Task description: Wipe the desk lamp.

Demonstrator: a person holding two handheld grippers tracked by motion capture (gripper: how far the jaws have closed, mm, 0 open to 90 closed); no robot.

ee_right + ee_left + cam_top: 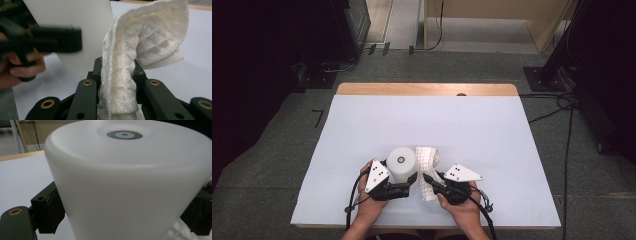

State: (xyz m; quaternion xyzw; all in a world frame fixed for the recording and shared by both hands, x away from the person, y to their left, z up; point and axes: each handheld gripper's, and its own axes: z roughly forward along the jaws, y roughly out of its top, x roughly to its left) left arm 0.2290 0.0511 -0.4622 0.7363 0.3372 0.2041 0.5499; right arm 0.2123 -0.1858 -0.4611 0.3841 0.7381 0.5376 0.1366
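Near the table's [362, 115] front edge, the left gripper [404, 189] clamped an upright white cylinder [401, 163]. The right gripper [428, 179] pinched a folded white cloth [427, 165] just right of it. Wiping seemed underway; next, the cloth should press against the cylinder's side.

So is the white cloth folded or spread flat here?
Folded: the white cloth stands doubled over itself, pinched in the right gripper, beside the white cylinder.

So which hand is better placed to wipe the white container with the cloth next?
Probably the right. The right hand-held gripper is already shut on the white cloth, which hangs right beside the white container. The left hand-held gripper is clamped on the container, steadying it.
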